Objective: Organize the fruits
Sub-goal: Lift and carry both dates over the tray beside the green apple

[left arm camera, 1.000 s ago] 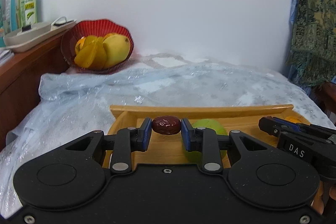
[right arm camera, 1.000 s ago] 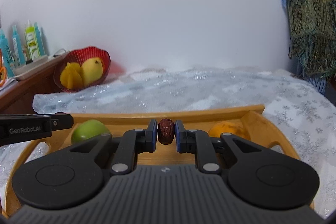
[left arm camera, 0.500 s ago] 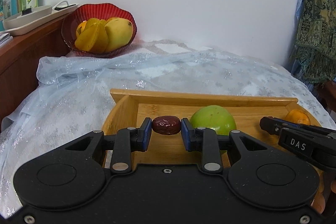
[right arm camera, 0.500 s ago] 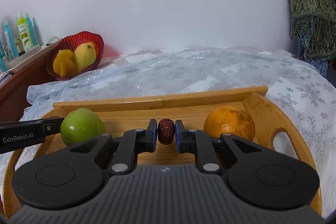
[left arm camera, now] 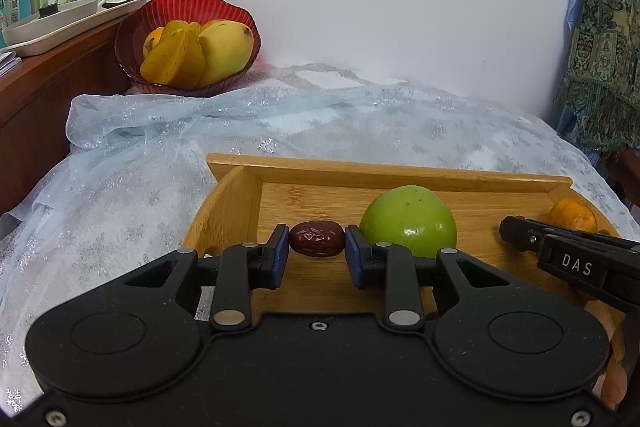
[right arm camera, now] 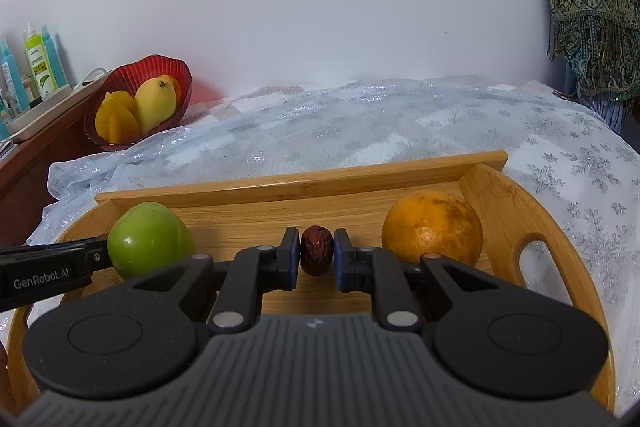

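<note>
A: Left wrist view: we log the left gripper (left arm camera: 317, 247) pinching a red date (left arm camera: 316, 243) sideways, end to end between its blue pads. Skin dark maroon, glossy, wrinkled. It hangs over the wooden tray (left arm camera: 236, 203), just left of the green apple (left arm camera: 408, 223).

B: Right wrist view: we note the right gripper (right arm camera: 317, 253) clamped on a second date (right arm camera: 316, 254), this one held end-on, so it looks rounder, same dull red, creased skin. It sits above the tray floor between the apple and the orange (right arm camera: 432, 227).

A: We also record the red bowl (left arm camera: 188, 7) at the far left on the pale cloth (left arm camera: 360, 123), holding a mango (left arm camera: 226, 51) and a starfruit (left arm camera: 172, 59).
</note>
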{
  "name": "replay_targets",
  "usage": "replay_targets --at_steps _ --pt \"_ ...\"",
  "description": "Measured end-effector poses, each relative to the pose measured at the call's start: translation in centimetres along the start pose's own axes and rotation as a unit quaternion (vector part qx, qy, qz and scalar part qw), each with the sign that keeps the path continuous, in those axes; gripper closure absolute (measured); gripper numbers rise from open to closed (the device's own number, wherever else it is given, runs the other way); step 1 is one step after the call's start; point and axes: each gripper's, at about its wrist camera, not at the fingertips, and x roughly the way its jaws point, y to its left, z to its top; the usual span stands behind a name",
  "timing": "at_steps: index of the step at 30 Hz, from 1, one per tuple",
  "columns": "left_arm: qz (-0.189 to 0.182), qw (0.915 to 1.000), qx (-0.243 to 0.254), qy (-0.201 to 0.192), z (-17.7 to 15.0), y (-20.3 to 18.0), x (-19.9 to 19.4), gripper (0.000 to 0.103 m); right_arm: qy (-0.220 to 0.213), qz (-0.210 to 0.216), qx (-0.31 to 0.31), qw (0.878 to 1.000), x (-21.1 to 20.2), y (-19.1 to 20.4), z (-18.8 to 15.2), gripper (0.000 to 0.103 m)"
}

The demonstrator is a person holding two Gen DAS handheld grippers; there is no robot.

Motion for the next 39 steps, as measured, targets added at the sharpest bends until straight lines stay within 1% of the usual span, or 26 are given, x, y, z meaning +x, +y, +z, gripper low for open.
replay_targets --at_steps 11,23,32,39 --pt "-0.001 1.0 -0.002 0.004 -0.05 -0.01 0.11 0.074 0.01 -0.002 0.003 1.0 0.23 -0.07 0.02 0.081" --pt "-0.002 0.9999 -0.003 0.013 -0.28 0.04 0.56 0.075 0.01 -0.002 0.003 1.0 0.22 -0.09 0.03 0.081" --pt "0.0 0.9999 0.0 0.012 -0.3 -0.07 0.55 0.075 0.01 -0.002 0.004 1.0 0.24 -0.16 0.07 0.08" --pt "0.003 0.9999 -0.001 0.014 -0.25 0.0 0.51 0.071 0.011 -0.001 0.001 1.0 0.2 -0.2 0.03 0.078"
